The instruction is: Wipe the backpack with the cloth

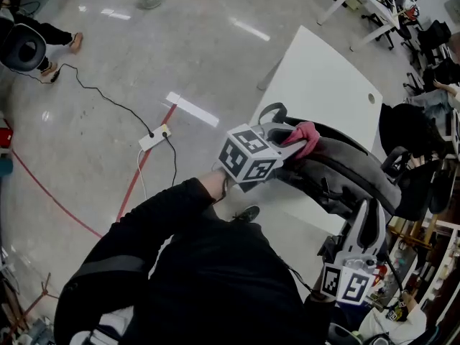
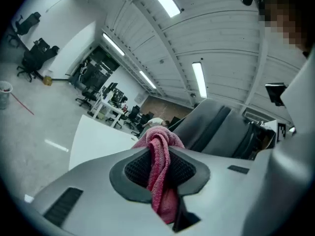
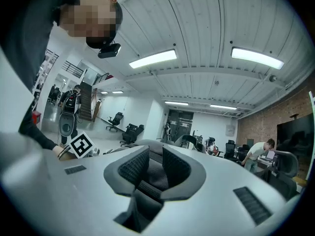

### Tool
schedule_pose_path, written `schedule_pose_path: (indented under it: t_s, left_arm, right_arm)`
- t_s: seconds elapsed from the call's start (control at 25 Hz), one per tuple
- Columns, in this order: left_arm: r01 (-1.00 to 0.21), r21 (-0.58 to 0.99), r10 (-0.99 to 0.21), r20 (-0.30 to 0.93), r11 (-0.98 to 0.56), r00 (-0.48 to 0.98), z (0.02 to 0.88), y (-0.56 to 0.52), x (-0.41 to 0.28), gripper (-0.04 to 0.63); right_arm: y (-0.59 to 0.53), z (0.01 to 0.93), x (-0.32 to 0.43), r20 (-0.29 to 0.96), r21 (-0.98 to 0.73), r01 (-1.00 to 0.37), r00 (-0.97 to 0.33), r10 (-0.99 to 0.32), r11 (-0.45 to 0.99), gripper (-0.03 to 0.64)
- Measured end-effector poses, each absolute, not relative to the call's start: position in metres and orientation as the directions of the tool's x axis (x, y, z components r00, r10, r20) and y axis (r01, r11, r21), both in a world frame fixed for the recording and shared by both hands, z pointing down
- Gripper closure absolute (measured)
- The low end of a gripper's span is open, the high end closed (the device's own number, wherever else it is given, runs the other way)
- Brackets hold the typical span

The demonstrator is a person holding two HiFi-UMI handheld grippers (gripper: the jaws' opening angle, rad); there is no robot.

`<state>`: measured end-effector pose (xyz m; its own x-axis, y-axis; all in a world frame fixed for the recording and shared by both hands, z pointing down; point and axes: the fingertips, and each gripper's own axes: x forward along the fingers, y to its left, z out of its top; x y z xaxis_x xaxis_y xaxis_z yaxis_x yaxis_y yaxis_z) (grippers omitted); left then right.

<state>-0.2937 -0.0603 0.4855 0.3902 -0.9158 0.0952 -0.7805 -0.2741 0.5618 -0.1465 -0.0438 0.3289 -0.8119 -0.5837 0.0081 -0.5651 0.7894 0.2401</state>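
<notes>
Backpack (image 1: 345,169), grey with black straps, is seen lying along the near right edge of the white bench (image 1: 316,77), its long side running from the bench's middle toward the right of the head view. A pink cloth (image 1: 305,138) is pressed against the upper left end of the backpack, just beside a curved black carry handle (image 1: 272,111).

The cloth is held by the left gripper (image 2: 160,168). In the left gripper view its jaws are closed tight on a bunched fold of the cloth, which stands up above the pads and hangs down below them; the grey body of the backpack is seen directly beyond it. This gripper's marker cube (image 1: 248,158) sits at the end of a black-sleeved arm (image 1: 172,207).

The right gripper (image 3: 150,171) is placed at the backpack's lower right end. In the right gripper view its jaws stand narrow, with grey backpack fabric and a strap filling the gap between the pads. Its marker cube (image 1: 345,284) is visible at the lower right of the head view.

On the grey floor (image 1: 108,63) a white power strip (image 1: 154,137) with a black cable (image 1: 108,99) is noted, beside a red tape line (image 1: 144,167).
</notes>
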Motion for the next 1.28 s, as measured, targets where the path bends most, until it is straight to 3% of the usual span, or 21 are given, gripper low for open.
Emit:
schedule_pose_path:
  t_s: [0.2, 0.36, 0.48, 0.6, 0.76, 0.88, 1.04, 1.16, 1.28]
  left_arm:
    - [-0.821, 0.563, -0.907, 0.294, -0.091, 0.303, 0.571, -0.058, -0.323, 0.512]
    - [-0.826, 0.559, -0.834, 0.485, 0.065, 0.262, 0.663, -0.041, -0.344, 0.511]
    - [-0.815, 0.575, -0.787, 0.534, 0.068, 0.31, 0.695, -0.035, -0.332, 0.511]
    - [-0.768, 0.64, -0.817, 0.451, 0.016, 0.358, 0.679, -0.052, -0.316, 0.512]
    - [-0.671, 0.736, -0.888, 0.25, -0.085, 0.387, 0.608, -0.069, -0.312, 0.512]
    - [-0.586, 0.779, -0.919, 0.035, -0.222, 0.394, 0.527, -0.062, -0.313, 0.512]
    - [-0.471, 0.762, -0.875, -0.256, -0.444, 0.411, 0.422, -0.031, -0.307, 0.512]
    - [-0.513, 0.744, -0.898, -0.286, -0.428, 0.334, 0.408, -0.011, -0.33, 0.511]
    - [-0.651, 0.716, -0.965, -0.138, -0.252, 0.223, 0.455, -0.002, -0.371, 0.511]
  right_arm:
    - [-0.042, 0.332, -0.15, 0.025, 0.275, -0.55, -0.816, -0.578, 0.789, 0.526]
    - [-0.041, 0.33, -0.15, 0.029, 0.275, -0.548, -0.817, -0.576, 0.79, 0.526]
    - [-0.039, 0.33, -0.151, 0.038, 0.279, -0.542, -0.819, -0.573, 0.793, 0.526]
    - [-0.036, 0.332, -0.152, 0.042, 0.284, -0.539, -0.819, -0.572, 0.793, 0.526]
    - [-0.036, 0.333, -0.152, 0.042, 0.281, -0.541, -0.818, -0.573, 0.793, 0.526]
    - [-0.041, 0.332, -0.152, 0.034, 0.275, -0.543, -0.819, -0.572, 0.794, 0.526]
    - [-0.043, 0.333, -0.151, 0.031, 0.271, -0.541, -0.822, -0.569, 0.796, 0.526]
    - [-0.043, 0.334, -0.149, 0.031, 0.268, -0.536, -0.826, -0.563, 0.801, 0.526]
    - [-0.043, 0.334, -0.15, 0.03, 0.276, -0.531, -0.828, -0.56, 0.801, 0.526]
